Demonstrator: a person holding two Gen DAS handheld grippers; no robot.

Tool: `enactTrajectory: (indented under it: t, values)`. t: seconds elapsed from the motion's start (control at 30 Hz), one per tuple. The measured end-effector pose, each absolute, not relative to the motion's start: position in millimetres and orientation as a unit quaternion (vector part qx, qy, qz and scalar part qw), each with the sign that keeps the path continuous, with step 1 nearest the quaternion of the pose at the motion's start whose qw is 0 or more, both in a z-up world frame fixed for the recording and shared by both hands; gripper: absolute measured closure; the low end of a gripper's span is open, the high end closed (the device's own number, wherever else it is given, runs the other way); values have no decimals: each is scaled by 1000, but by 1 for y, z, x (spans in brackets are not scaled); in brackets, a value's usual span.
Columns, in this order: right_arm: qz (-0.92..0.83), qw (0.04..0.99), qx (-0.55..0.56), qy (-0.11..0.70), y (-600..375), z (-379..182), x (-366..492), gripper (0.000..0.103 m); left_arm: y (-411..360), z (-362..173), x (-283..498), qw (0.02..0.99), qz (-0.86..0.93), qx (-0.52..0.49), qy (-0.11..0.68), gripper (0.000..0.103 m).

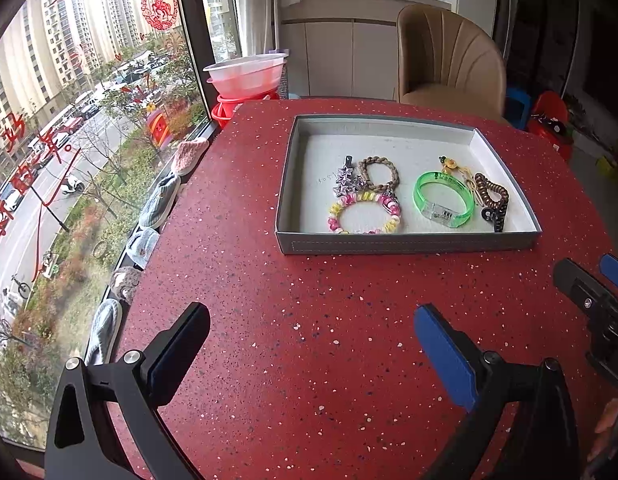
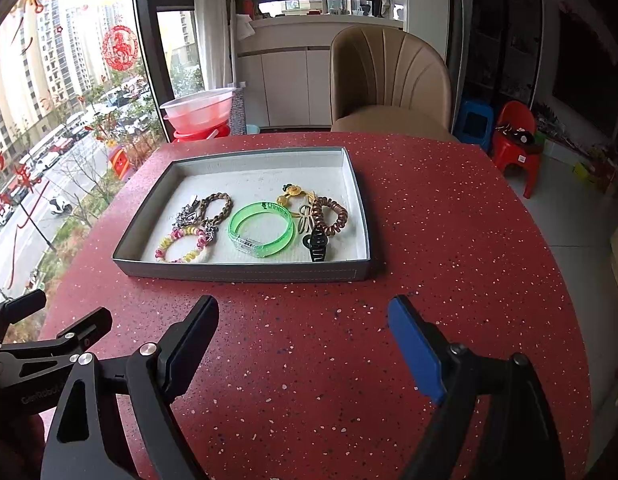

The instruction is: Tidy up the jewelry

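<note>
A grey shallow tray (image 1: 405, 242) (image 2: 245, 273) sits on the red speckled table. In it lie a green bangle (image 1: 444, 198) (image 2: 262, 228), a pink and yellow bead bracelet (image 1: 364, 213) (image 2: 184, 245), a braided brown bracelet (image 1: 379, 173) (image 2: 218, 207), a silver star clip (image 1: 347, 181) (image 2: 186, 214), a brown spiral hair tie (image 1: 493, 194) (image 2: 329, 216), a black claw clip (image 1: 493, 216) (image 2: 317, 244) and a yellow flower tie (image 1: 451, 165) (image 2: 294, 194). My left gripper (image 1: 312, 330) is open and empty, in front of the tray. My right gripper (image 2: 303, 322) is open and empty, also in front of it.
The round red table (image 1: 293, 344) (image 2: 449, 264) has a tan chair (image 1: 449, 60) (image 2: 389, 80) behind it. A window runs along the left, with slippers (image 1: 159, 200) on its sill. Stacked pink basins (image 1: 247, 74) (image 2: 199, 110) and small plastic stools (image 2: 515, 140) stand beyond.
</note>
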State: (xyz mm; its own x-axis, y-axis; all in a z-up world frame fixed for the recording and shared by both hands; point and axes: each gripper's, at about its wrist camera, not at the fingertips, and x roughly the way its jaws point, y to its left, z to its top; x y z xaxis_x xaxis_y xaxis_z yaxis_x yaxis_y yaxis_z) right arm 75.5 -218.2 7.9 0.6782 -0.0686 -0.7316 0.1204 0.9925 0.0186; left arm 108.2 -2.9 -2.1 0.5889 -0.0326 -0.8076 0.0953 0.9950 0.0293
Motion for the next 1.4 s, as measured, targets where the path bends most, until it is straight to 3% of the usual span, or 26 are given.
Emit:
enactTrajectory:
  t: [1.4]
  values:
    - [-57, 915, 26, 398, -219, 9, 76, 14, -1, -8, 110, 884, -43, 33, 465, 0]
